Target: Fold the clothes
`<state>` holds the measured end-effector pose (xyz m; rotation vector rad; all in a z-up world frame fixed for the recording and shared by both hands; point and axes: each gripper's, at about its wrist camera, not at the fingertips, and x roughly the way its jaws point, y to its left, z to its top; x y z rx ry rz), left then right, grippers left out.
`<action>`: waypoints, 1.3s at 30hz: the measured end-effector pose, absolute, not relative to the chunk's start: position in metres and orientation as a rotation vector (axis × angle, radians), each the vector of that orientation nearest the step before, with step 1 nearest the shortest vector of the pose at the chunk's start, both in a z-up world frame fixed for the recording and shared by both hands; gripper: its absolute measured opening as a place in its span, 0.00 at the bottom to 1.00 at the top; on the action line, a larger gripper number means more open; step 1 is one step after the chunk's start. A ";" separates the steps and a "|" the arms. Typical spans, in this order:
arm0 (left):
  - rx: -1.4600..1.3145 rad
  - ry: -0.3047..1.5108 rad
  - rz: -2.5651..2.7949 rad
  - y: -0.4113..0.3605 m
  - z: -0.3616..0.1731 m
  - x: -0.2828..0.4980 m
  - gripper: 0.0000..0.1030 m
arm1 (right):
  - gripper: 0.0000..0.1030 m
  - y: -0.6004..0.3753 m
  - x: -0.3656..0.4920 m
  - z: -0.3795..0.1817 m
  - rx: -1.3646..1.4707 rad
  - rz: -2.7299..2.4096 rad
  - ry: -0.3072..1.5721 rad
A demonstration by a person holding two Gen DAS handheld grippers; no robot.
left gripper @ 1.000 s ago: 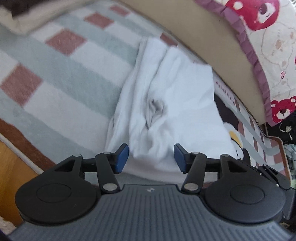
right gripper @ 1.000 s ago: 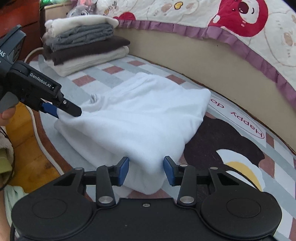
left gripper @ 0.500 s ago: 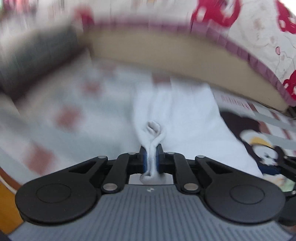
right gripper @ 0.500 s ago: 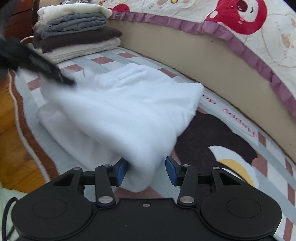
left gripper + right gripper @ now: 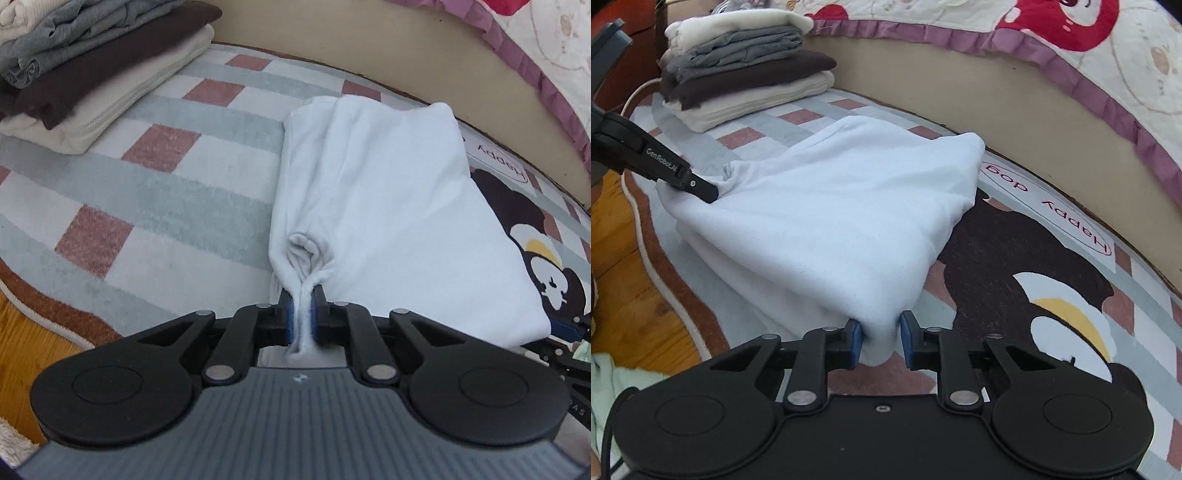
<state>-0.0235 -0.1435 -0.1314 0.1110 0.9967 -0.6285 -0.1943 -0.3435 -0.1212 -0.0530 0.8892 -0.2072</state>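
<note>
A white folded garment (image 5: pixel 376 206) lies on a checked rug (image 5: pixel 155 192); it also shows in the right wrist view (image 5: pixel 827 221). My left gripper (image 5: pixel 302 317) is shut on a bunched near corner of the garment and lifts it slightly; this gripper also shows at the left of the right wrist view (image 5: pixel 701 188). My right gripper (image 5: pixel 878 341) has its jaws closed in around the garment's other near corner, with thick cloth pressed between the blue pads (image 5: pixel 854 343).
A stack of folded clothes (image 5: pixel 746 74) sits at the rug's far left (image 5: pixel 85 66). A beige bed side (image 5: pixel 1015 103) with a bear-print quilt (image 5: pixel 1089 33) runs behind. Wooden floor (image 5: pixel 613 236) lies left of the rug.
My left gripper went from open around the garment's corner to shut on it and raised it. My right gripper's jaws narrowed onto the other corner.
</note>
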 end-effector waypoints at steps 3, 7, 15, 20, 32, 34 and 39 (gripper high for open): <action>0.112 0.999 -0.625 -0.143 -0.133 -0.024 0.08 | 0.22 -0.347 -0.188 -0.113 -0.158 -0.076 0.963; 0.117 1.002 -0.623 -0.143 -0.135 -0.025 0.08 | 0.27 -0.373 -0.193 -0.071 0.015 0.072 0.856; 0.115 1.006 -0.625 -0.142 -0.134 -0.025 0.09 | 0.42 -0.369 -0.163 -0.064 0.025 0.006 0.801; 0.109 1.033 -0.627 -0.139 -0.133 -0.025 0.10 | 0.42 -0.362 -0.156 -0.105 -0.004 -0.055 0.931; 0.095 0.931 -0.685 -0.132 -0.112 -0.047 0.22 | 0.46 -0.355 -0.173 -0.119 -0.037 -0.093 0.946; 0.140 1.000 -0.669 -0.140 -0.126 -0.044 0.22 | 0.46 -0.355 -0.174 -0.120 -0.026 -0.094 0.944; 0.210 1.078 -0.593 -0.147 -0.142 -0.039 0.22 | 0.46 -0.356 -0.176 -0.120 -0.012 -0.092 0.958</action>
